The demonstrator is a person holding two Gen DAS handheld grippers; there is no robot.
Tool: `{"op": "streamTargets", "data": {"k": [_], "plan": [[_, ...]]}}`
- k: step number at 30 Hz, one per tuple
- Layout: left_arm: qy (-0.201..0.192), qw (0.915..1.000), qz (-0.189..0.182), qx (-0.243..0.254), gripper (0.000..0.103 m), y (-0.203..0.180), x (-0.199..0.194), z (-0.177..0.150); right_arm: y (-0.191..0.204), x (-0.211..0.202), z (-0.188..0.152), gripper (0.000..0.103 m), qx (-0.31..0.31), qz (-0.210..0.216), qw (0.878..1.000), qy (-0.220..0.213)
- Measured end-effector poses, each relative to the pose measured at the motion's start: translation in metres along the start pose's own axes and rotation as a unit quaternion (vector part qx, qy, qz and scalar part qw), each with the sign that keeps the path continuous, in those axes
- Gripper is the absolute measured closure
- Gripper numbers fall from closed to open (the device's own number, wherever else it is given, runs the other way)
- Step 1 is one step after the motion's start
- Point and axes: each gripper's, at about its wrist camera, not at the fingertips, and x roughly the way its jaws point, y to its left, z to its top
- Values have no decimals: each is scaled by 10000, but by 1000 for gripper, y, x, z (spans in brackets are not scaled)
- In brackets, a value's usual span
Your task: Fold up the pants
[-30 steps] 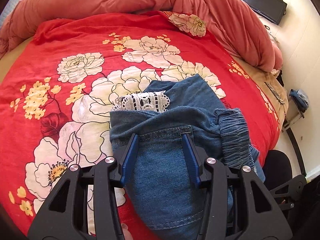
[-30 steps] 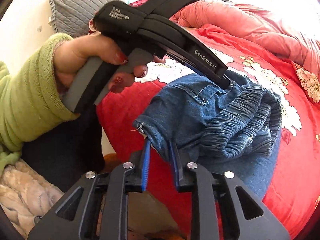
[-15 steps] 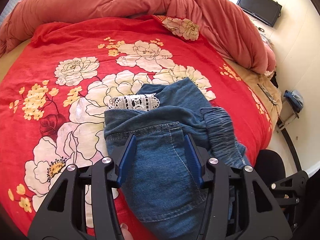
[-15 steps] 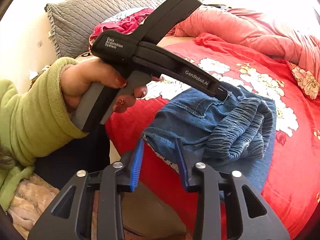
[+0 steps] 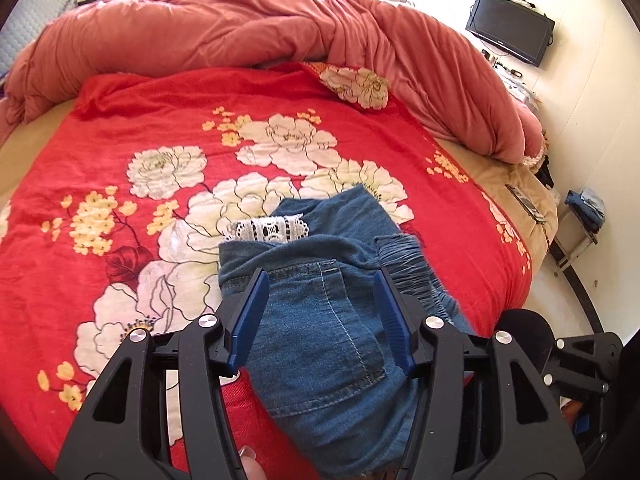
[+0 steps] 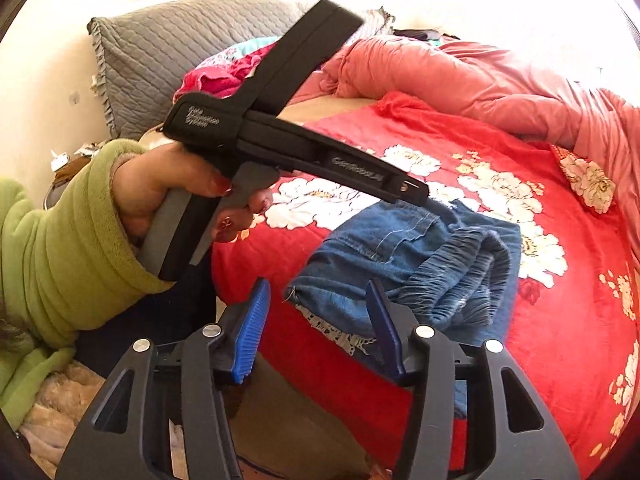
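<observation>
Folded pants [image 5: 320, 320] below parted tongs [image 5: 324, 312]

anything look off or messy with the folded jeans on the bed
The jeans lie in a lumpy bundle, not a flat fold: a white lace trim sticks out at the far edge, and the gathered waistband is bunched on top.

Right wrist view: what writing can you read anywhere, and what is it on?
"Data Acquisition System": white print on the rear block of the left gripper, blurred, only just readable.
"GenRobot.AI": white print along that gripper's side bar, smeared by motion.
Television on the wall in the left wrist view: mark too small to read.
No other writing is legible.
</observation>
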Motion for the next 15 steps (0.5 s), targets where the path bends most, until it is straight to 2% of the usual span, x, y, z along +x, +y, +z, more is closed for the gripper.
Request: {"op": "streamTargets", "data": {"k": [4,13,15], "plan": [[-131,9999,63,4,53,-4,-13,-1,-5,-9,0,44,110,-130,9998,-136],[-335,9989,272,-199,46,3,-45,-12,-12,-28,-1,38,353,-359,9979,-407],[-377,9986,322,-202,44,3,-52,-14,-14,-30,-1,33,409,-407,9973,-456]]}}
